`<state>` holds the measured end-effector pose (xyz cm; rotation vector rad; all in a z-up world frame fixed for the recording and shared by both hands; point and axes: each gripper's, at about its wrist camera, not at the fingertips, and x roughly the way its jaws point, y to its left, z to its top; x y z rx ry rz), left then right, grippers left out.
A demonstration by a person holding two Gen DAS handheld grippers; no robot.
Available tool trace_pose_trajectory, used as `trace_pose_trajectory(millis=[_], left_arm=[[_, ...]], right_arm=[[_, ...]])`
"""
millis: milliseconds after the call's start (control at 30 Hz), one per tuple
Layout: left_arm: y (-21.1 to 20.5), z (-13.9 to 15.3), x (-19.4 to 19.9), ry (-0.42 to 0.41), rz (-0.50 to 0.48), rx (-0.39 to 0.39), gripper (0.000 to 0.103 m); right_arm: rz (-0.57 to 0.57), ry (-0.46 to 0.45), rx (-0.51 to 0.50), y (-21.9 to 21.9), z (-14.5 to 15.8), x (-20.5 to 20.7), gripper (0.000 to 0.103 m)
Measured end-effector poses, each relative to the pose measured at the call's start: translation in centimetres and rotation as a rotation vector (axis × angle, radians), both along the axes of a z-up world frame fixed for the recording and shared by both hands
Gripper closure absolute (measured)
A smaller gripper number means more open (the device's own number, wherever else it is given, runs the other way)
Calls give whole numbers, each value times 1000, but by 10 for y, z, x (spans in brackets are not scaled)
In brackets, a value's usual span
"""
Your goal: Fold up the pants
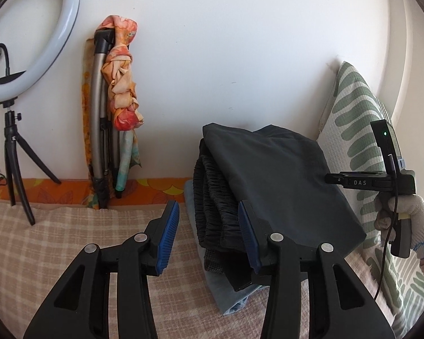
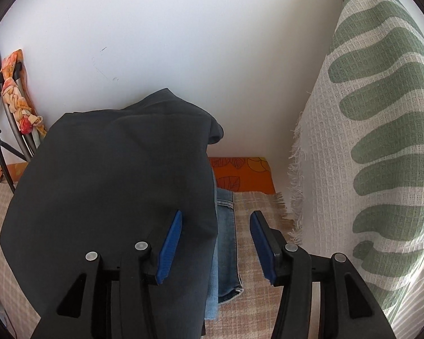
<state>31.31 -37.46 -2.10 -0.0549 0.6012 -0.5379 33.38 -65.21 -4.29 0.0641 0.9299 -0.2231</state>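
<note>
Folded dark pants [image 1: 282,180] atop jeans [image 2: 226,240]; left claw [image 1: 209,237] spread, right claw [image 2: 216,247] spread, nothing pinched.

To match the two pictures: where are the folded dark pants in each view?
Left wrist: the dark pants lie right of centre, atop the stack, elastic waistband facing the camera.
Right wrist: the dark pants fill the left and centre.
Shared landmark: the green-patterned pillow stands at the right in both.
</note>
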Motion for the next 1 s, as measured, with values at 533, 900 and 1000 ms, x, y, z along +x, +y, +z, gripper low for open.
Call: trace_pose_trajectory(millis=[533,900,1000], left_arm=[[24,39,-66,-18,-78,38,46],[46,54,-116,-27,-116,30,39],[53,57,-128,-38,-126,40,34]], right_arm=[[-26,-167,43,40,54,-115,47],[-48,-275,13,104,88,-192,30],[-60,-306,-4,124,91,-207,22]])
